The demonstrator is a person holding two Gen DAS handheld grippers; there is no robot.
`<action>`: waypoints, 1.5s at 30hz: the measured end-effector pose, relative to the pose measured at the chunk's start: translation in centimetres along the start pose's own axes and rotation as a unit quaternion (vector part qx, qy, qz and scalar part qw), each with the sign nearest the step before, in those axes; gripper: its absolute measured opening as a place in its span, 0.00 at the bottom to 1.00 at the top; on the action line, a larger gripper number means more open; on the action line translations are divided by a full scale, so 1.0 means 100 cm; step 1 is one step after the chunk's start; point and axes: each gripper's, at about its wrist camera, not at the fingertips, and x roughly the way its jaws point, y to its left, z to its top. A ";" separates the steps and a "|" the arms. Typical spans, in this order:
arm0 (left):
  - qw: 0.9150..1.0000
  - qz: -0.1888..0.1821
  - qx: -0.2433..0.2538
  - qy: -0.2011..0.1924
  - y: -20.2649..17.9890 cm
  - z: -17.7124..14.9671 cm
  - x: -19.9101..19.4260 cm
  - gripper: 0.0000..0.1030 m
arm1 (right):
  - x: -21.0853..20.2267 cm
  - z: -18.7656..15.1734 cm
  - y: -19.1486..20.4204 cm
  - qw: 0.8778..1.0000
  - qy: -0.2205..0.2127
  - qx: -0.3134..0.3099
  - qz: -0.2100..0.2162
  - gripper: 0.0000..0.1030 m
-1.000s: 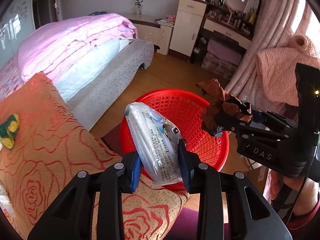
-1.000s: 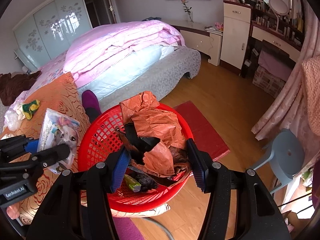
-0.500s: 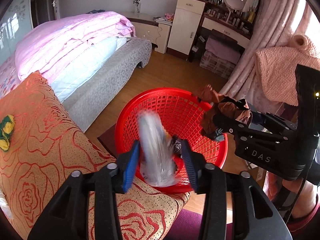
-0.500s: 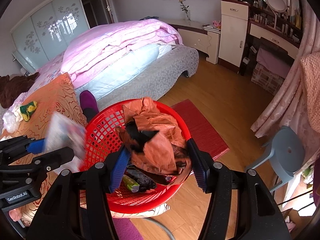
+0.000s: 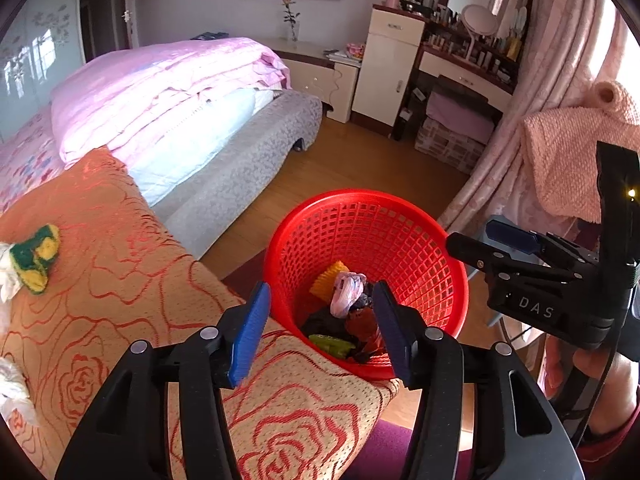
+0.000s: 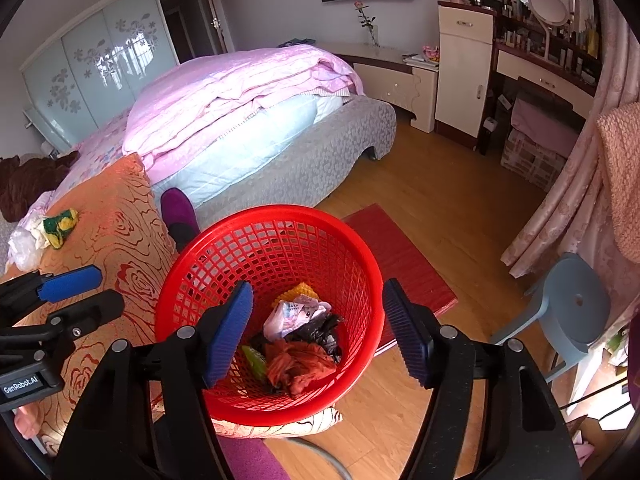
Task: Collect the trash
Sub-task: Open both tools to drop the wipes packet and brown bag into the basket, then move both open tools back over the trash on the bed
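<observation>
A red mesh basket (image 5: 404, 216) (image 6: 360, 248) stands on the floor against the orange rose-patterned cushion (image 5: 120, 280). In it lie a clear plastic packet (image 6: 292, 312) (image 5: 346, 286), a crumpled orange-brown wrapper (image 6: 300, 368), black plastic, a green piece and a yellow piece. My left gripper (image 5: 320, 328) is open and empty above the basket's near rim. My right gripper (image 6: 320, 328) is open and empty over the basket. A green-yellow scrap (image 5: 34, 252) (image 6: 60, 222) and white crumpled plastic (image 6: 22, 246) lie on the cushion.
A bed with pink quilt (image 5: 168, 92) lies behind. A red mat (image 6: 400, 248) lies on the wood floor. A blue-grey stool (image 6: 568, 304) stands right, by pink curtains (image 5: 532, 92). A dresser and cabinet (image 6: 464, 72) line the far wall.
Both grippers opened. The plastic packet fell from the left gripper and the orange-brown wrapper from the right gripper; both now lie in the basket.
</observation>
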 end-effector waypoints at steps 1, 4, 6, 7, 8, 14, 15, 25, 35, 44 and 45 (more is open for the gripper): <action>1.000 0.001 -0.003 -0.002 0.002 0.000 -0.001 0.51 | -0.001 0.000 0.001 1.000 -0.001 -0.001 0.000 0.63; 1.000 0.010 -0.010 -0.008 0.008 -0.004 -0.006 0.51 | -0.003 0.001 0.003 1.000 -0.004 -0.005 0.000 0.63; 1.000 0.019 -0.012 -0.012 0.009 -0.007 -0.009 0.52 | -0.005 0.001 0.005 1.000 -0.007 -0.007 0.001 0.63; 1.000 0.021 -0.013 -0.014 0.011 -0.008 -0.011 0.53 | -0.006 0.001 0.006 1.000 -0.009 -0.008 0.002 0.63; 1.000 0.022 -0.015 -0.015 0.012 -0.009 -0.012 0.54 | -0.007 0.001 0.007 1.000 -0.010 -0.008 0.002 0.63; 0.998 0.041 -0.031 -0.027 0.021 -0.019 -0.027 0.58 | -0.011 0.000 0.016 1.000 -0.017 -0.016 0.009 0.64; 0.998 0.044 -0.037 -0.030 0.024 -0.021 -0.031 0.58 | -0.013 -0.001 0.019 1.000 -0.018 -0.018 0.012 0.64; 0.988 0.106 -0.097 -0.063 0.066 -0.045 -0.079 0.62 | -0.028 -0.005 0.058 0.996 -0.034 -0.056 0.052 0.65; 0.967 0.163 -0.185 -0.065 0.129 -0.087 -0.119 0.63 | -0.032 -0.011 0.101 0.992 -0.024 -0.099 0.081 0.66; 0.925 0.242 -0.284 -0.076 0.190 -0.131 -0.168 0.64 | -0.034 -0.014 0.141 0.984 -0.017 -0.139 0.112 0.66; 0.921 0.250 -0.291 -0.076 0.195 -0.135 -0.172 0.65 | -0.035 -0.013 0.144 0.983 -0.017 -0.142 0.116 0.66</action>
